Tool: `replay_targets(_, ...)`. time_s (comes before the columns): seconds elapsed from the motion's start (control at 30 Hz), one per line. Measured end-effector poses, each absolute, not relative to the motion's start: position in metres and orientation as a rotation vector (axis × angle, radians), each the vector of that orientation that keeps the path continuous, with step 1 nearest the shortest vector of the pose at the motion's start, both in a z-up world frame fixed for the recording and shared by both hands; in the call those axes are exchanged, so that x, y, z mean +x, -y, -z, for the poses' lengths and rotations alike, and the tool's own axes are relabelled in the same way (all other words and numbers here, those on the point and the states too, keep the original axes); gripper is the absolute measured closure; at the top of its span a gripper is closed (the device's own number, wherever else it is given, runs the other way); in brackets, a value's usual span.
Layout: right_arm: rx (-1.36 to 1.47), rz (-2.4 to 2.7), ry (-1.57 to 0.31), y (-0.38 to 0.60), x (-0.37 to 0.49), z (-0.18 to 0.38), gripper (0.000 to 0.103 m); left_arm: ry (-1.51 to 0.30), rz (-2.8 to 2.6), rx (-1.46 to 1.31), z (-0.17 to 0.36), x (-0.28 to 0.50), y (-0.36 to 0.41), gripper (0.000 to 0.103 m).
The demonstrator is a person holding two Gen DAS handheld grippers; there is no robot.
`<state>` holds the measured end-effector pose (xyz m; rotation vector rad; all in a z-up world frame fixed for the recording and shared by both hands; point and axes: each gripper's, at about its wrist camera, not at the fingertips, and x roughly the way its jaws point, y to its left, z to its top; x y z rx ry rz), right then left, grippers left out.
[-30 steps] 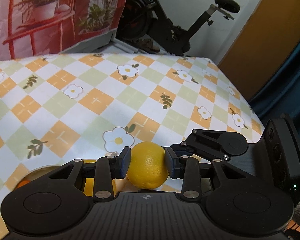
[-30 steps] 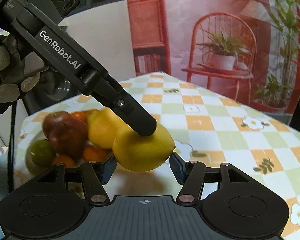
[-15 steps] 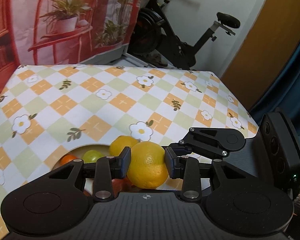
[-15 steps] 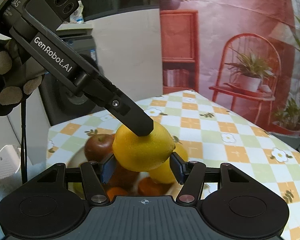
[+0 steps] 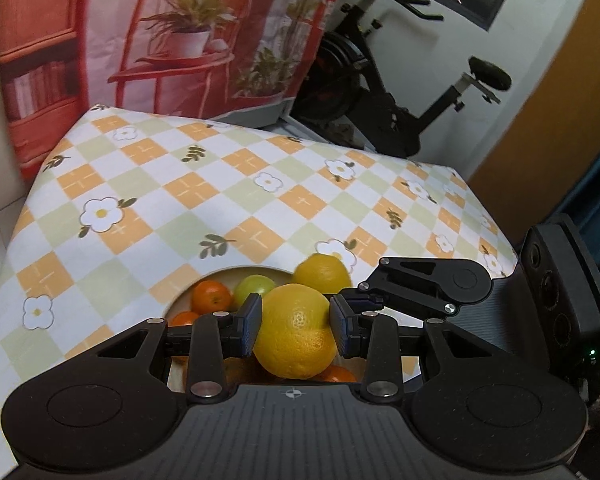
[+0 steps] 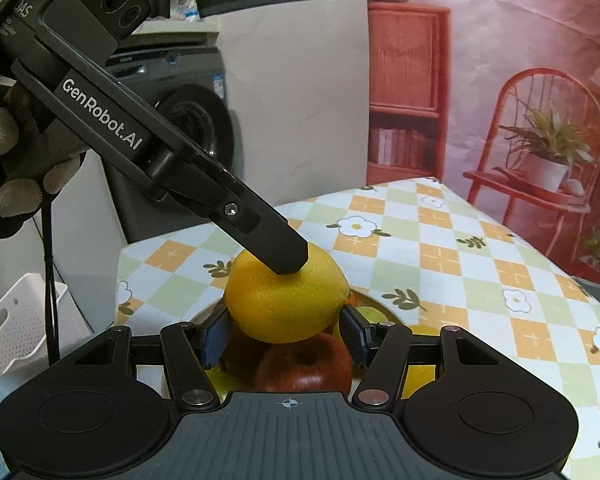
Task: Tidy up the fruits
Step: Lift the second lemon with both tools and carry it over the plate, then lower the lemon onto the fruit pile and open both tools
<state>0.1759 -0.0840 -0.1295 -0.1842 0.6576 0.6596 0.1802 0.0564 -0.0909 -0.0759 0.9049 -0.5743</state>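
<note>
Gripping one yellow lemon [image 5: 294, 330] from both sides at once: left gripper [image 5: 295, 326] clenched on it, blue pads [image 5: 251, 322] pressed against its flanks, and right gripper [image 6: 288, 330] clenched on the same lemon [image 6: 286, 300] across its other axis, seen in the right wrist view with the lemon bulging above the pads. Crossing into each other's view: right gripper's black linkage [image 5: 424, 284] reaching in from the right edge of the left wrist view, left gripper's long black finger [image 6: 276, 246] lying on top of the lemon in the right wrist view, with a gloved hand [image 6: 12, 184] at the far left. Held above a bowl [image 5: 236, 270] of fruit on the desk [image 5: 220, 184], which is covered in an orange, green and white checked cloth with flowers. Visible below the lemon: a second yellow fruit [image 5: 322, 272], a green fruit [image 5: 255, 286], small oranges [image 5: 212, 298], and a dark red apple [image 6: 304, 364] directly beneath the lemon. Beyond the desk: an exercise bike [image 5: 400, 100], a washing machine [image 6: 188, 120], a white perforated basket [image 6: 16, 320] and a printed red backdrop [image 5: 180, 32].
</note>
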Motion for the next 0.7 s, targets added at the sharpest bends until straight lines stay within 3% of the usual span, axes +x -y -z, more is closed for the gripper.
replay_targets(0.7, -0.162, -0.624, -0.719, 0.087, 0.203, 0.141, 0.051, -0.946, 0.538, -0.139, 0.115, 0.208, -0.069, 0.065)
